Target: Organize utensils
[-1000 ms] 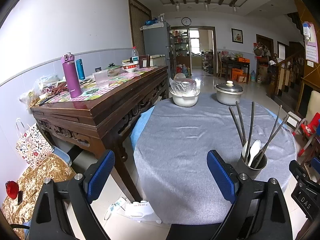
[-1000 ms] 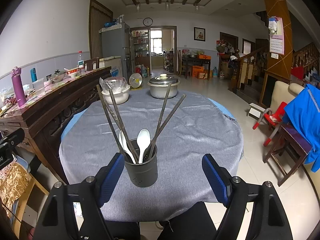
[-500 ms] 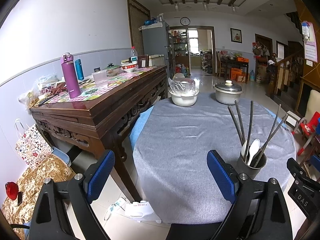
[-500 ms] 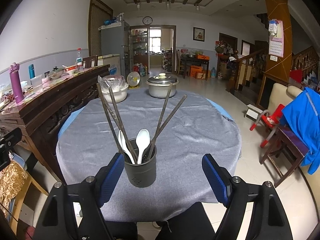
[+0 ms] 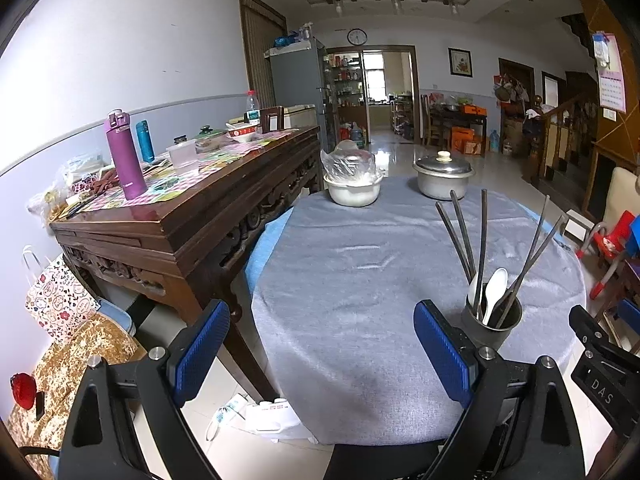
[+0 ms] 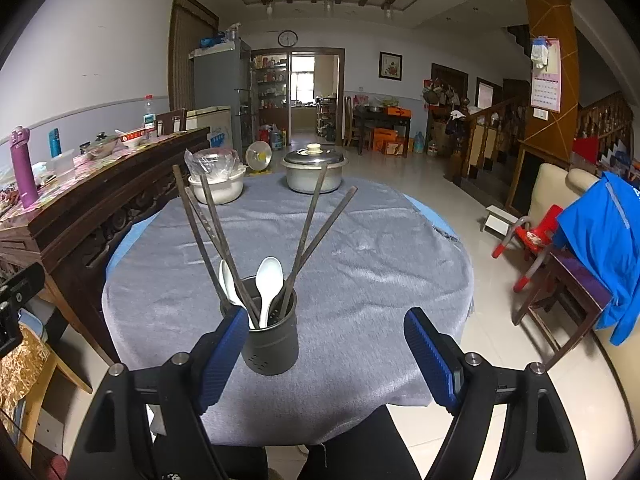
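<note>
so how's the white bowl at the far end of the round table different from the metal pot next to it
The white bowl is pale and seems plastic, while the metal pot is silvery. The bowl is covered with a crumpled clear plastic bag; the pot wears a domed metal lid with a cream knob. The bowl stands nearer the wooden sideboard, the pot to its right. Both rest upright on the grey tablecloth, far from the utensil holder.
</note>
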Tool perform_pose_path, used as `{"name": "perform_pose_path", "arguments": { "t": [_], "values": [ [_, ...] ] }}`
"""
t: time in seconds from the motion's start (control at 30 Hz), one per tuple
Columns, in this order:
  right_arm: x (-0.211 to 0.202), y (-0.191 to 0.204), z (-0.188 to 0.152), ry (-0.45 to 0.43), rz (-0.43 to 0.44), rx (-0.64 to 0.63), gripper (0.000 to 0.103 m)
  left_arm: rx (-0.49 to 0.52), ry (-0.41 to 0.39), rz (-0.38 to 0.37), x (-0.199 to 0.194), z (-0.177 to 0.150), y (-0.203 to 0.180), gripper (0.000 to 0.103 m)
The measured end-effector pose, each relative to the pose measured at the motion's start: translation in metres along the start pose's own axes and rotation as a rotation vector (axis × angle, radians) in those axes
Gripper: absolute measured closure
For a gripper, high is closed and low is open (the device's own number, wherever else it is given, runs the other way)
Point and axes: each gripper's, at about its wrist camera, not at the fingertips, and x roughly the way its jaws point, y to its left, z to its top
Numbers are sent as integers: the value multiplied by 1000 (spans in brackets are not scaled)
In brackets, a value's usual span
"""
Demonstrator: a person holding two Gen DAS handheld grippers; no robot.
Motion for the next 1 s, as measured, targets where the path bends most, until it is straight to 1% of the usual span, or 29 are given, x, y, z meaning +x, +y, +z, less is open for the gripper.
{"name": "perform_pose_path", "arguments": {
  "t": [0.7, 1.0],
  "values": [
    [19, -17, -4, 48, 2, 24, 20, 35, 46, -7, 14, 1, -26, 10],
    [35, -23, -4, 80, 2, 31, 20, 38, 70, -14, 27, 2, -33, 10]
  ]
}}
